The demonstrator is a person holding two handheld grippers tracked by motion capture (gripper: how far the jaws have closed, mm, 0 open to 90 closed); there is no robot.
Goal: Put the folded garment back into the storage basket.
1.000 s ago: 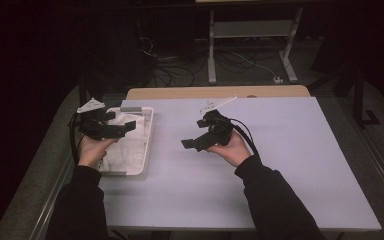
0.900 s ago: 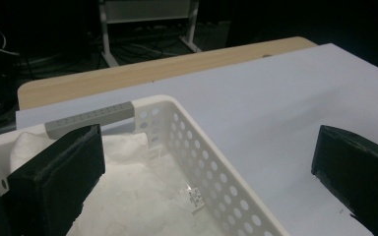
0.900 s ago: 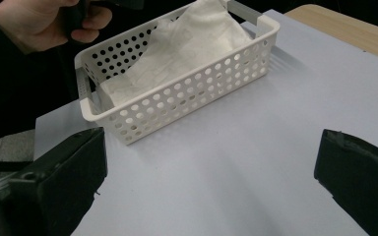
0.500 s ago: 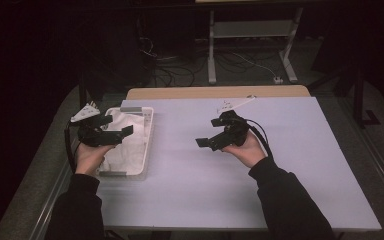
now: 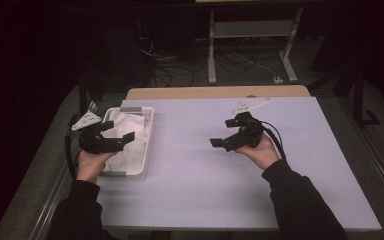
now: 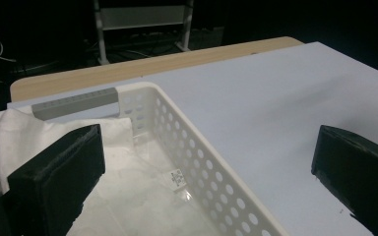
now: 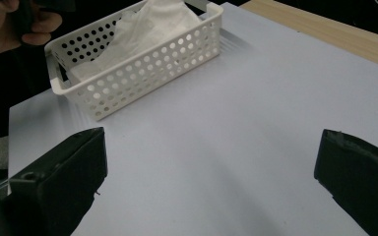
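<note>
A white perforated basket (image 5: pixel 147 131) (image 6: pixel 211 172) (image 7: pixel 142 73) sits at the table's left side with white cloth (image 5: pixel 130 150) (image 6: pixel 123 196) (image 7: pixel 152 22) lying in it. My left gripper (image 5: pixel 118 134) (image 6: pixel 206 182) hovers over the basket, jaws wide apart with nothing between them. My right gripper (image 5: pixel 219 133) (image 7: pixel 211 182) is held above the middle of the white table top (image 5: pixel 205 175), pointing left toward the basket, also open and empty.
A wooden table edge (image 5: pixel 215 92) runs behind the white surface. A metal stand (image 5: pixel 252 30) and cables lie on the dark floor beyond. The white surface spreads wide to the right of the basket.
The right gripper has drifted right and slightly away from the basket. The left gripper has shifted a little left over the basket. Both stay open.
</note>
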